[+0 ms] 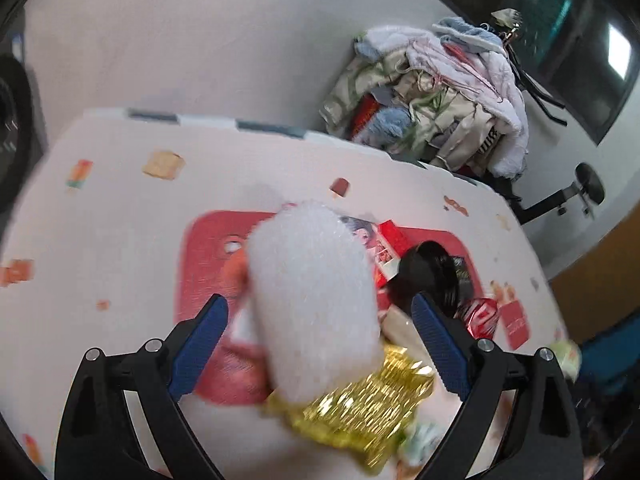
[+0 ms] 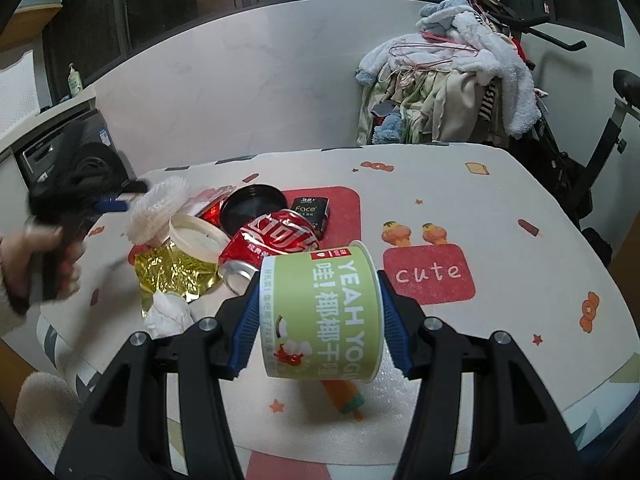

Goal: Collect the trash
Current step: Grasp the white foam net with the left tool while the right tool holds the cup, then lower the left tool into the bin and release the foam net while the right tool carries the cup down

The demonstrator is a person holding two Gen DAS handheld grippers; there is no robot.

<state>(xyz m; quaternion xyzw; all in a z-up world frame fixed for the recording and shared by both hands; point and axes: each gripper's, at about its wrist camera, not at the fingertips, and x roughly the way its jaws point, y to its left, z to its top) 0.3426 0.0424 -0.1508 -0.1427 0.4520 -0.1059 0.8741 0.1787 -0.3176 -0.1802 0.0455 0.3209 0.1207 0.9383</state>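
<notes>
Trash heaped mid-table (image 2: 500, 208), most of it not yet collected. At far left, a hand (image 2: 36, 264) bearing the left gripper (image 1: 318, 300), jaws spread wide to either side of a white foam sleeve (image 1: 316, 264), pads clear of it on both sides, so nothing grasped; probably lined up to take the foam next. Just under the foam, a crumpled gold wrapper (image 2: 176, 268), print too creased to read, with a wadded tissue (image 2: 168, 312) at its near edge. Resting on the wrapper, a cream lid (image 2: 196, 238). Beside that, a crushed red can (image 2: 272, 244) on its side, white Chinese script across it, likely a cola. Behind, a black lid (image 2: 254, 204) and a dark pack (image 2: 310, 210) marked "Face". Nearer, the right gripper (image 2: 318, 280) clamped on a green paper cup (image 2: 320, 312), held sideways above the table, seemingly ready to carry off; readable: "YEAH YOG" plus Chinese characters. Further right, on the cloth, a red patch (image 2: 430, 274) reading "cute".
</notes>
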